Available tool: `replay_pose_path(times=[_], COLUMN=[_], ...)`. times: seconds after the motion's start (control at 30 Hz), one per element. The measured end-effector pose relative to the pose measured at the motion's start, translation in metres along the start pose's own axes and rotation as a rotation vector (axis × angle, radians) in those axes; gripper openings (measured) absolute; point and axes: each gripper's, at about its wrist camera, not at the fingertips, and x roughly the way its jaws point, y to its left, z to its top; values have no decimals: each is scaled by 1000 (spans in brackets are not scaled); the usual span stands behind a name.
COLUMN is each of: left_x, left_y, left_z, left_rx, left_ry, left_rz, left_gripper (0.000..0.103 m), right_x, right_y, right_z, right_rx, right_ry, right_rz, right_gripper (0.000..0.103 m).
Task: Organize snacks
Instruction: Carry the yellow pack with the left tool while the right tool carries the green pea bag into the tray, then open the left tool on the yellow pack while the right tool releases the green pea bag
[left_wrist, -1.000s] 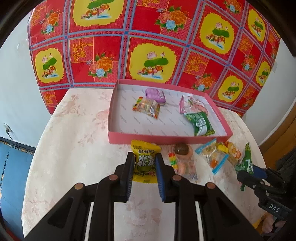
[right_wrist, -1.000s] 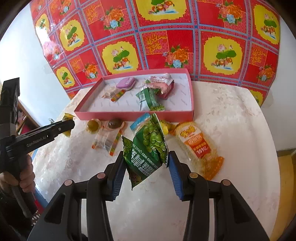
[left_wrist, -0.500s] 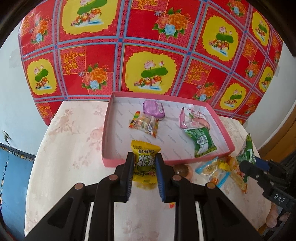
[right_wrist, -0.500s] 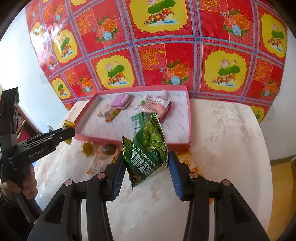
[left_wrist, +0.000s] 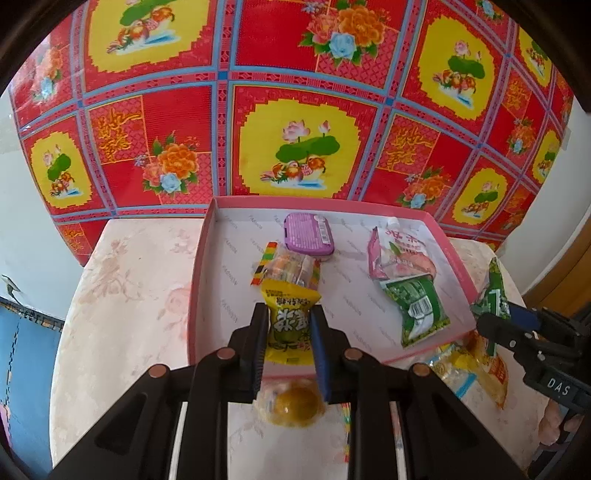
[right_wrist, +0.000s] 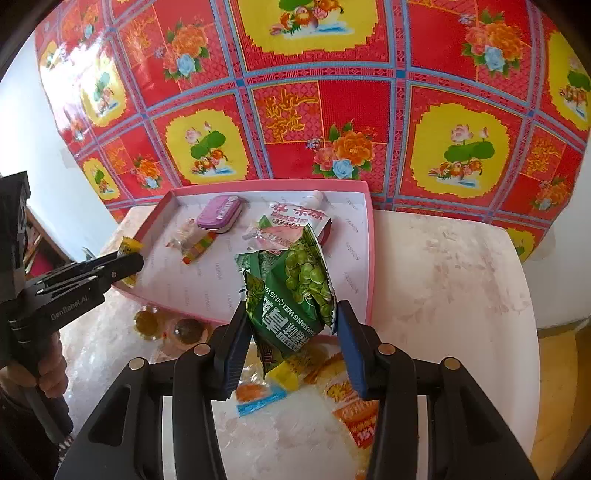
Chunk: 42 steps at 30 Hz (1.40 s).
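Lettering "DAS" marks right tool (left_wrist: 496, 314), "DenRobot.AI" left tool (right_wrist: 129, 264).

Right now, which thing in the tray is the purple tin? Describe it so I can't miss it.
Find the pink tray in front of the red patterned cloth. The purple tin lies flat near its back wall, beside a clear candy bag. It is the only hard, rounded case; everything else there is a soft packet.

Shallow pink cardboard tray (left_wrist: 207, 236): left half bare, free to enter. Purple flat tin (left_wrist: 308, 233), clear striped candy packet (left_wrist: 286, 264), pink pouch (left_wrist: 400, 254) and green barcode packet (left_wrist: 417, 314) crowd middle and right. Pale floral surface (right_wrist: 454, 280) right of tray lies open.
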Motion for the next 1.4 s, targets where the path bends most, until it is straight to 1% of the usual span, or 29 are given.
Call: replay_pose_path(times=[0.37,0.7,0.73,0.77,0.9,1.4], left_x=[30,52,53,56,65,78], left_y=[1,2,2,2,5,8], left_z=[4,7,8,8,11,21], left_rx=[7,7,7,6,3,3], left_ry=[47,67,67,43,55,31], left_rz=[-1,2,2,-3,1,18], left_gripper=[23,23,23,23,23,23], right_x=[26,43,44,46,49,59], right_y=[-4,-2,-3,-3,-3,-3], right_z=[8,14,14,14,16,23], right_rx=[-35,-39,-38,-36,-36,-35], right_ry=[38,42,43,41,32,15], right_rz=[-16,-21,-20,-18,-16,-8], right_gripper=[46,46,46,46,46,46])
